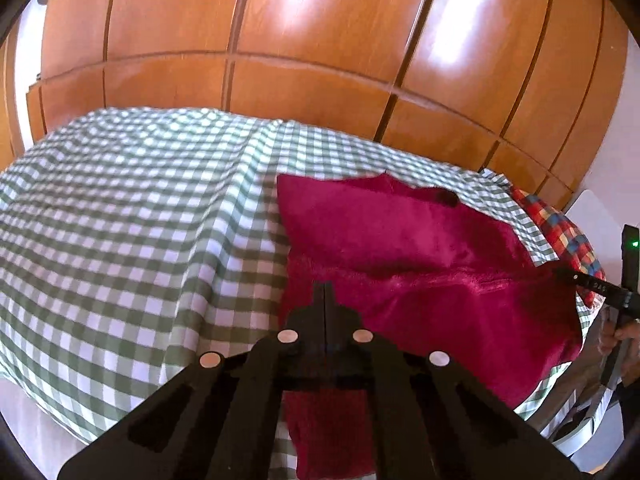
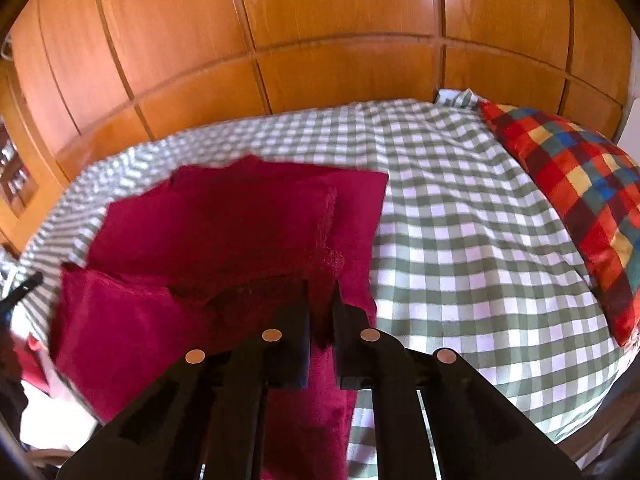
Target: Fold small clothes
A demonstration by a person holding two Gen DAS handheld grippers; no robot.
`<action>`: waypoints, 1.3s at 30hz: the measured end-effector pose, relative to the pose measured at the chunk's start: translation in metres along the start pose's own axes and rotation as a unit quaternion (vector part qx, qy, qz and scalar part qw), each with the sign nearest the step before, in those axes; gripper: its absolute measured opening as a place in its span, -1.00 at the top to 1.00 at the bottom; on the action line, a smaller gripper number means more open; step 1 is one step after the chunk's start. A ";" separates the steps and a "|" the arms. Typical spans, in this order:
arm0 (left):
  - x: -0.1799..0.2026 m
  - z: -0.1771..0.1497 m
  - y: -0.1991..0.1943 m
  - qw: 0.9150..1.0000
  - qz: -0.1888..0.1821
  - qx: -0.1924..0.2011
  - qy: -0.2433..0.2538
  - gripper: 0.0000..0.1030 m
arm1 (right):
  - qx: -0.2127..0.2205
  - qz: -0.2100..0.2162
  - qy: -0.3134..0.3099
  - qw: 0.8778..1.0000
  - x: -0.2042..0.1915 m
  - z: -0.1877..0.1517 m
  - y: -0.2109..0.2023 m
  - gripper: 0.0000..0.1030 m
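A dark red velvety garment (image 1: 400, 232) (image 2: 224, 220) lies on the green-and-white checked bedcover (image 1: 120, 220) (image 2: 460, 240), with its near edge raised and folds running across it. In the left wrist view my left gripper (image 1: 325, 292) is shut, its fingers pressed together on the garment's near left edge, and red cloth hangs below them. In the right wrist view my right gripper (image 2: 322, 296) is shut on the near right edge, with red fabric pinched in the narrow gap. The right gripper's tip (image 1: 576, 278) shows at the garment's far side in the left view.
A multicoloured checked pillow (image 2: 580, 200) (image 1: 560, 228) lies on the right end of the bed. Glossy wooden wardrobe doors (image 1: 280, 40) (image 2: 340, 20) stand right behind the bed. A hand (image 1: 624, 332) holds the right tool. The bedcover's left part lies bare.
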State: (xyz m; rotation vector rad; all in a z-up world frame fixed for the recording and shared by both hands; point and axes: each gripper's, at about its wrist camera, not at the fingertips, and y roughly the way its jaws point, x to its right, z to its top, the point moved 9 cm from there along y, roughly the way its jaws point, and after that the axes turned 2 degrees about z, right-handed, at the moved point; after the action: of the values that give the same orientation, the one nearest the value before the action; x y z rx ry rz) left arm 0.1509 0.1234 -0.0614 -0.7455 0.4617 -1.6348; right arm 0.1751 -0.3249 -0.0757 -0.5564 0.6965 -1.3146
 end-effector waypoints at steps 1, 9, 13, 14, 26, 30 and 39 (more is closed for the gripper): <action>0.001 0.004 -0.001 1.000 -0.003 0.004 0.000 1.00 | -0.001 0.000 -0.006 1.000 -0.001 0.001 0.000 0.86; -0.015 -0.006 0.019 1.000 -0.001 -0.025 -0.017 -0.05 | -0.036 -0.006 0.011 0.999 0.003 -0.018 0.026 0.86; -0.015 -0.008 0.041 0.999 -0.007 -0.045 -0.021 -0.07 | -0.046 -0.008 0.027 0.999 0.007 -0.019 0.038 0.73; -0.015 -0.009 0.051 0.998 -0.014 -0.056 -0.029 -0.03 | -0.047 -0.010 0.032 0.998 0.009 -0.019 0.040 0.58; 0.016 0.024 -0.011 0.997 -0.074 0.021 -0.011 0.87 | 0.000 0.022 0.026 0.999 -0.003 0.005 -0.001 0.86; 0.025 0.057 -0.024 0.995 -0.082 0.053 0.001 0.87 | 0.035 0.040 0.035 0.998 -0.008 0.039 -0.008 0.86; 0.005 0.132 0.054 0.999 -0.001 0.048 -0.015 0.87 | 0.044 -0.005 0.056 0.997 0.012 0.117 0.061 0.86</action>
State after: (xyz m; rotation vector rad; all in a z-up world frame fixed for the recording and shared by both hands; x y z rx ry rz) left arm 0.2805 0.1212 -0.0021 -0.6974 0.3581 -1.6334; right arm 0.3032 -0.3279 -0.0420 -0.4190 0.7251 -1.3870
